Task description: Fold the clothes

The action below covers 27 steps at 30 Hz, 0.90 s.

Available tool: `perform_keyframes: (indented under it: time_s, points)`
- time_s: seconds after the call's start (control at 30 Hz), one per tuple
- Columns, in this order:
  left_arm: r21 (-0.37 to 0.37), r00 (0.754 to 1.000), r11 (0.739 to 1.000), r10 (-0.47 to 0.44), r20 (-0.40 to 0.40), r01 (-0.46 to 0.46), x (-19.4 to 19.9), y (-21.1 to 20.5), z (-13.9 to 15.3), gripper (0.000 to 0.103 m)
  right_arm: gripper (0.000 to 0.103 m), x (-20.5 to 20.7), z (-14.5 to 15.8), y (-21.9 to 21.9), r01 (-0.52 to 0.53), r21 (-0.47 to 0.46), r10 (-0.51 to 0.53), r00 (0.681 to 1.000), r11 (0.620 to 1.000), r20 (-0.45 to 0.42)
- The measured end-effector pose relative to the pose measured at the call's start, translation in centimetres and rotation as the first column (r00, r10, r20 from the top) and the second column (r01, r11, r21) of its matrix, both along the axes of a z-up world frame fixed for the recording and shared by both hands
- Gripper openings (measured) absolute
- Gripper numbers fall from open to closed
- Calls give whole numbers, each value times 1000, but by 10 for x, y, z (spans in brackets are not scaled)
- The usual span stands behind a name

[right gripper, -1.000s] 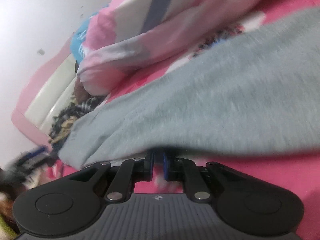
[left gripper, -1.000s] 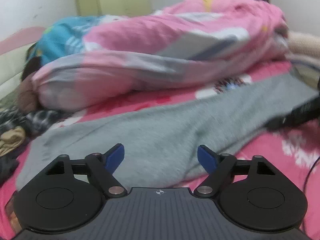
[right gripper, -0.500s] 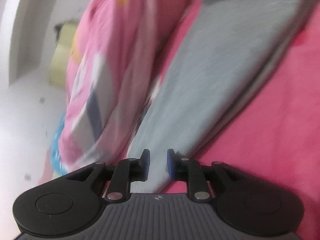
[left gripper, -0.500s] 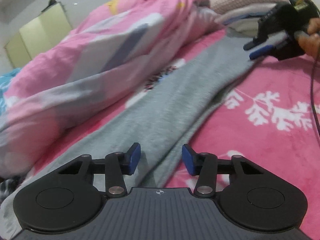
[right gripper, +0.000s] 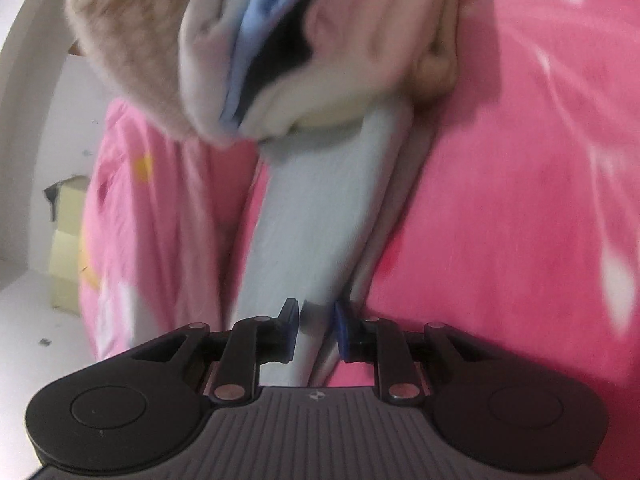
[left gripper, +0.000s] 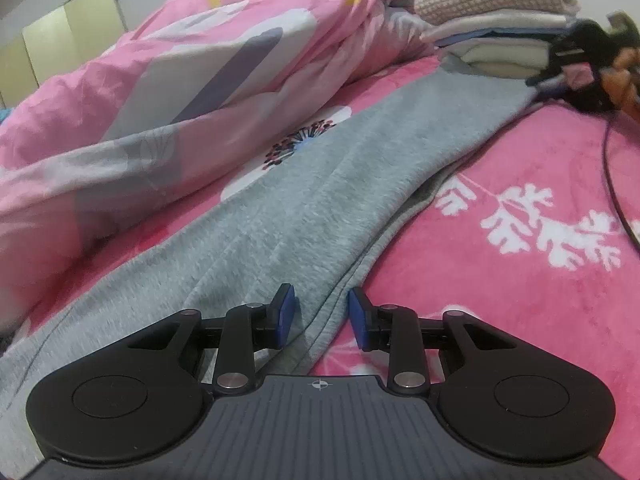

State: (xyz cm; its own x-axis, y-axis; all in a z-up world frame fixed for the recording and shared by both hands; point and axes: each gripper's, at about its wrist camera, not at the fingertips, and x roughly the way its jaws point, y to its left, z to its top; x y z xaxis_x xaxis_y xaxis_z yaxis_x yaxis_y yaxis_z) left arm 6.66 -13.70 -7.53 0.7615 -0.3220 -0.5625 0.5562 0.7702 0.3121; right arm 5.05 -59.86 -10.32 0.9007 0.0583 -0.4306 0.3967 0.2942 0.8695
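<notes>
A long grey garment (left gripper: 320,184) lies stretched along the pink bed sheet (left gripper: 520,200). My left gripper (left gripper: 322,316) sits low over its near end. Its jaws are closing, with the garment's folded edge between the blue pads; the right pad stands clear of the cloth. In the left wrist view my right gripper (left gripper: 568,64) is a blurred black shape in a hand at the garment's far end. The right wrist view is blurred. There my right gripper (right gripper: 315,320) has a narrow gap with the grey garment (right gripper: 320,208) in it.
A bunched pink quilt (left gripper: 180,80) lies along the garment's left side. A stack of folded clothes (left gripper: 492,28) stands at its far end, close ahead of the right gripper as the stack (right gripper: 280,60). A black cable (left gripper: 612,184) runs across the sheet on the right.
My left gripper's jaws narrowed from wide apart as it sank to the garment's edge. My right gripper went from shut to slightly parted and travelled along the garment to the folded stack.
</notes>
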Motion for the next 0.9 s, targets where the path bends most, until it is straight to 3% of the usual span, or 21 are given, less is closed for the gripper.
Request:
perform_keyframes:
  time_s: [0.1, 0.23, 0.27, 0.33, 0.4, 0.43, 0.47, 0.53, 0.6, 0.63, 0.7, 0.77, 0.83, 0.9]
  points:
    - [17, 1000, 1000, -14, 5, 14, -2, -2, -1, 25, 13, 14, 12, -11, -19, -81, 16, 999, 997, -33]
    - [11, 1000, 1000, -16, -4, 16, -1, -2, -1, 25, 11, 21, 18, -19, -22, -173, 3, 994, 985, -109]
    - [9, 1000, 1000, -17, -7, 17, -1, -1, -1, 25, 4, 17, 16, -24, -18, -151, 2, 995, 988, -101]
    - [6, 1000, 1000, -24, -16, 24, -1, 1, 0, 25, 4, 10, 10, -33, -10, -107, 1, 996, 994, -86]
    - [-16, 999, 999, -33, -36, 32, 0, 5, 3, 29, 12, 3, 5, -42, -5, -68, 0, 997, 998, -73]
    - [-31, 998, 999, -37, -50, 35, 0, 8, 6, 32, 18, -2, 15, -37, -20, -116, 9, 996, 993, -94]
    - [-53, 997, 998, -39, -72, 35, -1, 12, 10, 36, 38, -7, 26, -31, -36, -164, 18, 993, 986, -115]
    - [-126, 992, 992, -46, -119, 31, -2, 24, 22, 37, 43, -15, 49, -13, -90, -285, 43, 985, 954, -166]
    - [-203, 990, 979, -36, -139, 7, -2, 39, 37, 40, 42, -8, 74, 19, -191, -432, 108, 972, 881, -210]
    - [-236, 990, 971, -12, -141, -22, -2, 47, 45, 40, 42, 0, 86, 39, -258, -499, 167, 961, 827, -221]
    - [-280, 986, 954, 67, -150, -107, 5, 61, 56, 41, 41, 33, 101, 85, -398, -601, 304, 917, 693, -257]
    - [-303, 973, 930, 163, -162, -206, 14, 73, 63, 41, 39, 71, 109, 133, -506, -680, 425, 853, 530, -302]
    - [-287, 952, 911, 251, -177, -294, 29, 78, 58, 41, 39, 107, 105, 176, -571, -724, 508, 788, 387, -349]
    - [-255, 929, 897, 321, -187, -361, 45, 80, 45, 40, 38, 131, 93, 197, -611, -744, 561, 728, 270, -394]
